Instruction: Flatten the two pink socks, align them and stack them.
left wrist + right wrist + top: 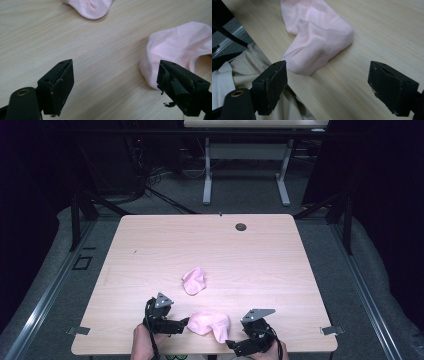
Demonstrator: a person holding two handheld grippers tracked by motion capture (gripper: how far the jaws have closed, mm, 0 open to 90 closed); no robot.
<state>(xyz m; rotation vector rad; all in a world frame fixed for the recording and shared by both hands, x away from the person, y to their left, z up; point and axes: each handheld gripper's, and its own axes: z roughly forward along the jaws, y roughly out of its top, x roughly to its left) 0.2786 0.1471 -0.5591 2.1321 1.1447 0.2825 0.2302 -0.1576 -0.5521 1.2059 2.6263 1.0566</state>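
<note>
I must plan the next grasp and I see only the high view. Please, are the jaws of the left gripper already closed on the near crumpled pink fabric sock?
Observer: No. In the left gripper view the left gripper is open; the near crumpled pink fabric sock lies just beyond its right-hand jaw, with bare wooden table between the jaws.
Operator: And the right gripper?
Observer: The right gripper is open too, with nothing between its jaws; the sock's end lies ahead of them.
Operator: Is that sock close to the table edge?
Observer: Yes. In the right gripper view its end lies right at the near edge, above the person's beige clothing.
</note>
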